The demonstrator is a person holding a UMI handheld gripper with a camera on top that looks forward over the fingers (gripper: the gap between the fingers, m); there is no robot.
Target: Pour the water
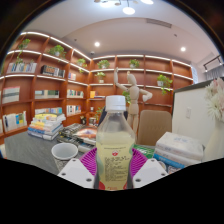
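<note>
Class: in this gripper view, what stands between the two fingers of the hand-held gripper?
A capped plastic water bottle stands upright between the hand-held gripper fingers, seen in the gripper view.

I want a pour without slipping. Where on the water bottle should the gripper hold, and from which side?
Grip the water bottle at its labelled body, level from the front as the gripper does now. It stands upright, capped, between the fingers; the straight sides suit the flat pads.

A single wide-angle camera rides on the tongs (111, 168) and looks forward along their two fingers, level, from just above the tabletop (30, 152). It sits very near the bottle (114, 140), which fills the middle, and faces lit bookshelves (45, 85) curving across the far wall of the room. No second view.
</note>
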